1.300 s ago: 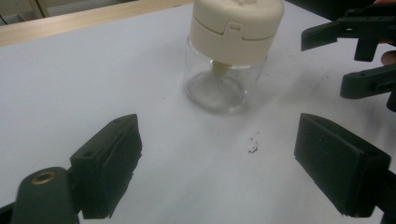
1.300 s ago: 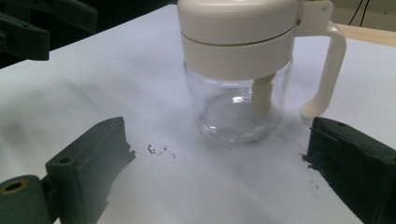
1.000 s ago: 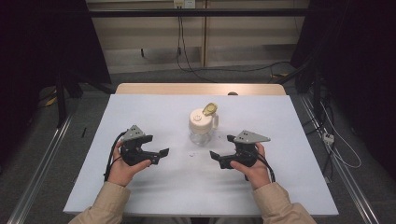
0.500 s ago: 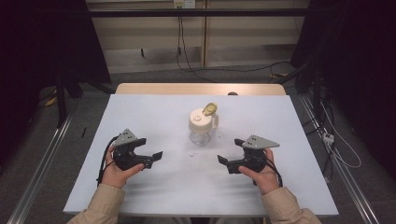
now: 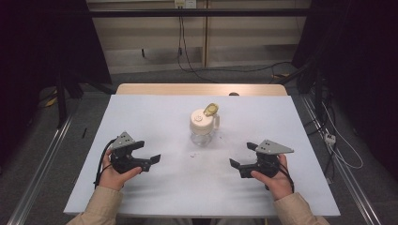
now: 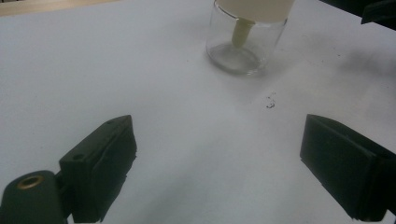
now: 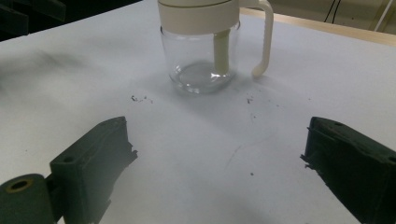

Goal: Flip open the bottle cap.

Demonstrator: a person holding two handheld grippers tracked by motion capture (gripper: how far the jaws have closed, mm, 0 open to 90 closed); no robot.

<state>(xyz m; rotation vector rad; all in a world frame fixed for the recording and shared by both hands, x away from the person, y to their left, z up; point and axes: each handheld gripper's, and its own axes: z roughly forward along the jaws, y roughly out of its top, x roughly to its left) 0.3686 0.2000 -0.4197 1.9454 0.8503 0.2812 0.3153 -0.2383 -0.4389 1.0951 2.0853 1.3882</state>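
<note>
A clear glass jar (image 5: 202,131) with a cream lid, side handle and yellow flip cap stands upright at the middle of the white table (image 5: 155,112). My left gripper (image 5: 149,151) rests low at the left front, open, nothing between its jaws. The jar (image 6: 243,39) stands beyond them, up and to the right. At the right front my right gripper (image 5: 244,157) is open and empty too. The jar (image 7: 205,51) sits ahead of its jaws, with its handle (image 7: 264,39) on the right. Both grippers are clear of the jar.
Small dark specks (image 5: 193,153) lie on the table just in front of the jar. A wooden strip (image 5: 202,89) edges the far side. Metal rails (image 5: 42,159) and cables (image 5: 338,140) run along the floor on both sides.
Both hands have drawn back toward the front edge and spread apart, left going left and right going right. The jar has not moved.
</note>
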